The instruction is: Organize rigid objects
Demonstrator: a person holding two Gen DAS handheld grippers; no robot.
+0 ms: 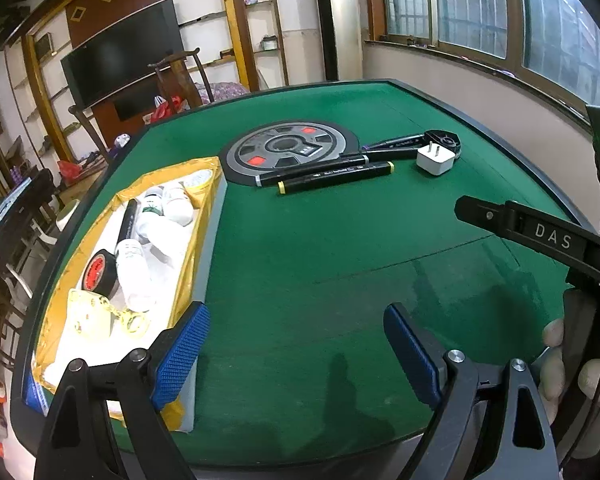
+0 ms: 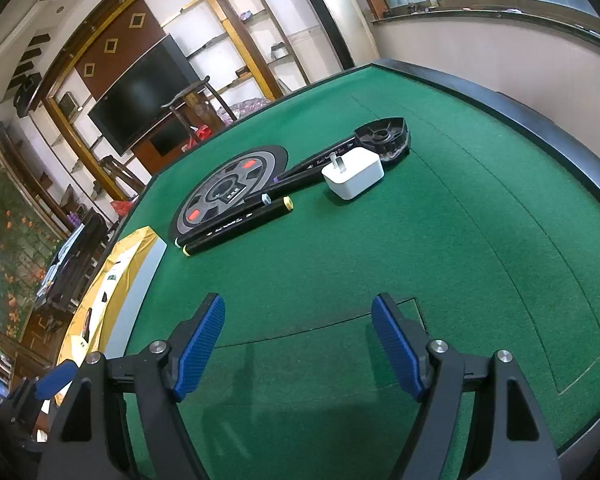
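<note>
A yellow-rimmed white box (image 1: 192,240) lies at the table's left and holds white bottles (image 1: 172,206), a black tape roll (image 1: 100,272), a marker and a cream tag. On the green felt lie black markers (image 1: 336,174) (image 2: 236,226), a white plug adapter (image 1: 436,160) (image 2: 354,178) and a black round part (image 1: 444,140) (image 2: 384,136). My left gripper (image 1: 296,348) is open and empty, low over the felt beside the box. My right gripper (image 2: 298,344) is open and empty, well short of the markers.
A grey round dial panel (image 1: 288,150) (image 2: 228,192) is set in the table's middle. The table's dark raised rim (image 2: 540,120) runs along the far and right sides. The right gripper's body (image 1: 540,236) shows at the left view's right edge.
</note>
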